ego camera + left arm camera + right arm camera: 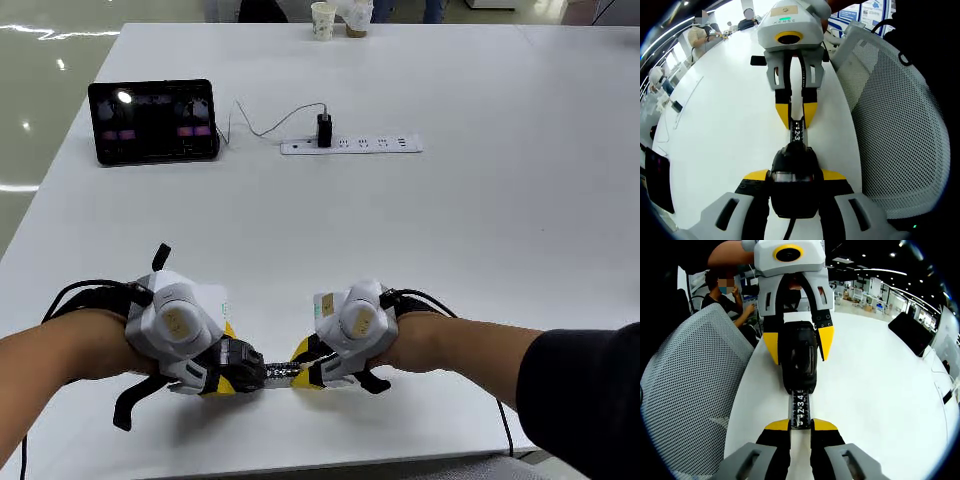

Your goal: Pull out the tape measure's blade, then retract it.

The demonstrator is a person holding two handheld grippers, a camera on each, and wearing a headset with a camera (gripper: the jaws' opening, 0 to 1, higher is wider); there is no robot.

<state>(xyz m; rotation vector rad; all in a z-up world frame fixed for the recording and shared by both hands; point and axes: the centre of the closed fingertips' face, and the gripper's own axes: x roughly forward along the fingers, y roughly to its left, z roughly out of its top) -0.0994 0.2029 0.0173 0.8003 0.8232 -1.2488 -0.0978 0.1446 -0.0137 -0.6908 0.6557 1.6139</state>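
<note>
- The tape measure, in a black case, sits just above the near edge of the white bench, between the two claws.
- Its long axis runs side to side along that near edge. The case is on the left and the mouth points right.
- A short length of blade is out, running straight from the case to the right claw.
- The left claw is closed around the case, with a yellow tip on each side of it.
- The right claw is pinched narrow on the free end of the blade, and its yellow tips are close to the case.
- The blade is dark with white digits. The left gripper view reads "1 2 3" and the right gripper view reads "2 3 4".
- There is small lettering on top of the right claw's housing, too fine to read with certainty.
- Farther back on the bench lie a dark tablet and a white power strip with a black plug in it.
- A paper cup stands upright at the far edge; what is in it cannot be seen.
</note>
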